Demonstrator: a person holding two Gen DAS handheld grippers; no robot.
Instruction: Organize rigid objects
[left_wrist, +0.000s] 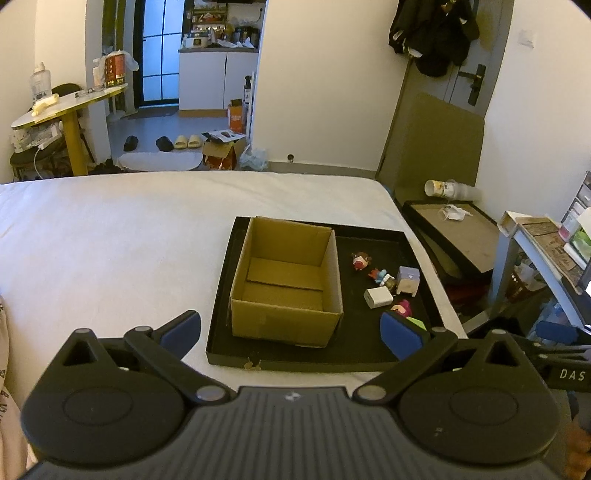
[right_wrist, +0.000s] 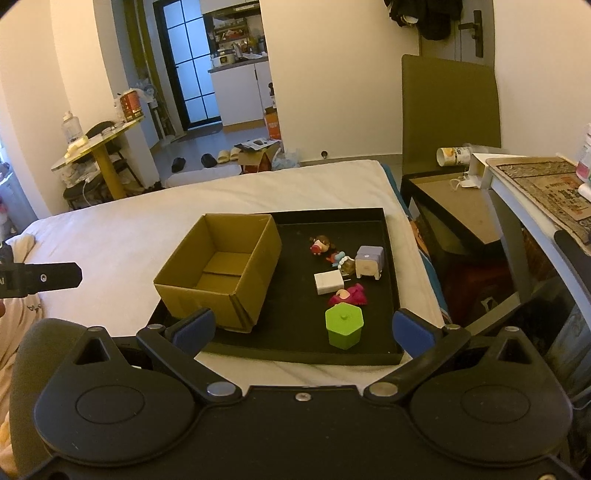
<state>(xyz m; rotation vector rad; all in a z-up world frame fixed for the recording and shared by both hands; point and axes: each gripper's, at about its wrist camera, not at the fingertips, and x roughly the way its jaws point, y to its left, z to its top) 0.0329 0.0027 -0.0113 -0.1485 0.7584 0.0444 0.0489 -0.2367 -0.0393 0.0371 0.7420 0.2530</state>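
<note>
An empty cardboard box (left_wrist: 286, 284) (right_wrist: 221, 273) stands in the left half of a black tray (left_wrist: 369, 350) (right_wrist: 295, 347) on the bed. To its right on the tray lie small toys: a brown figure (left_wrist: 360, 260) (right_wrist: 320, 244), a lilac-topped cube (left_wrist: 408, 280) (right_wrist: 368, 262), a white charger block (left_wrist: 377, 297) (right_wrist: 328, 282), a pink plush figure (left_wrist: 402, 307) (right_wrist: 351, 295) and a green hexagonal pot (right_wrist: 344, 326). My left gripper (left_wrist: 291, 332) is open in front of the tray. My right gripper (right_wrist: 303, 328) is open too, above the tray's near edge. Neither holds anything.
The white bed (left_wrist: 110, 240) stretches left and beyond the tray. A black side table (right_wrist: 458, 210) and a grey desk (right_wrist: 524, 192) stand to the right of the bed. The left gripper's arm (right_wrist: 40, 280) shows at the right wrist view's left edge.
</note>
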